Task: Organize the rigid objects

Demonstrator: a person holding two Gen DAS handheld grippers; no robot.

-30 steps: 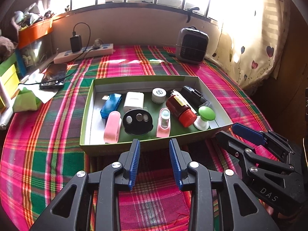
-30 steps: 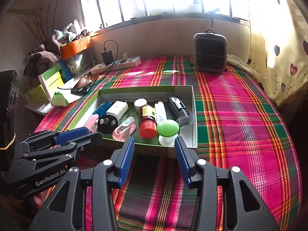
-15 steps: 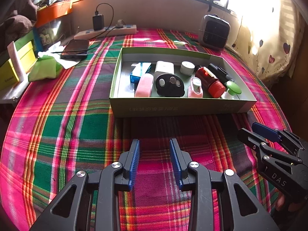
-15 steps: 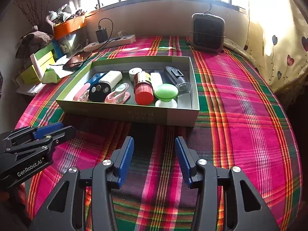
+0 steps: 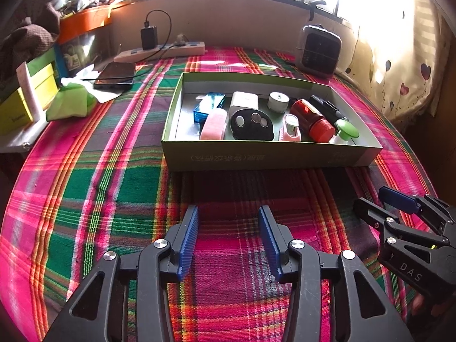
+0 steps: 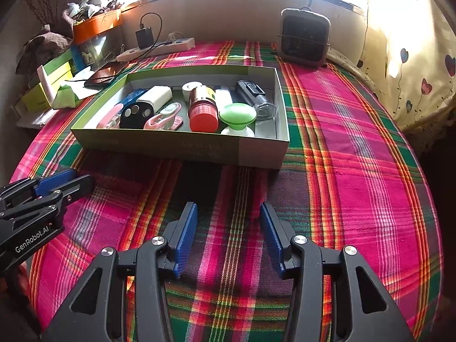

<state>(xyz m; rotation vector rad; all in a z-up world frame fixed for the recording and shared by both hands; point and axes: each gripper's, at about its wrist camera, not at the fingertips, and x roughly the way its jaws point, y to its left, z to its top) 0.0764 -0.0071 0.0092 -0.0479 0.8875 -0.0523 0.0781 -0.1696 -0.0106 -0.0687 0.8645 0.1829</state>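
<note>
1. The bed is the biggest thing here. A bright checked blanket (image 5: 114, 188) in pink, green and orange covers it. The cloth is soft, so things set on it may tip or sink a little.
2. Behind the bed is a wall with sunny windows. A small heater (image 6: 305, 37), a power strip (image 5: 162, 52) and a phone (image 5: 115, 75) sit at the far side.
3. A long green box (image 5: 270, 156) lies in the middle of the blanket. All the little hard things are inside it, lined up side by side. None lie loose on the blanket.
4. The box looks like thin card. It would likely be light and could bend, so it is best held by a side wall.
5. The red bottle (image 6: 203, 108) lies on its side. It looks round and smooth, so it may roll or slip. Its ridged cap seems the best place to pinch.
6. The green knob (image 6: 238, 116) stands up on a white base. Its thin neck looks easy to grab.
7. The black oval case (image 5: 250, 124) and the pink case (image 5: 213, 125) look hard and light.
8. The left gripper (image 5: 229, 239) is over bare blanket, near the box. Its jaws are spreading apart with nothing between them.
9. The right gripper (image 6: 228, 238) is apart too and holds nothing.
</note>
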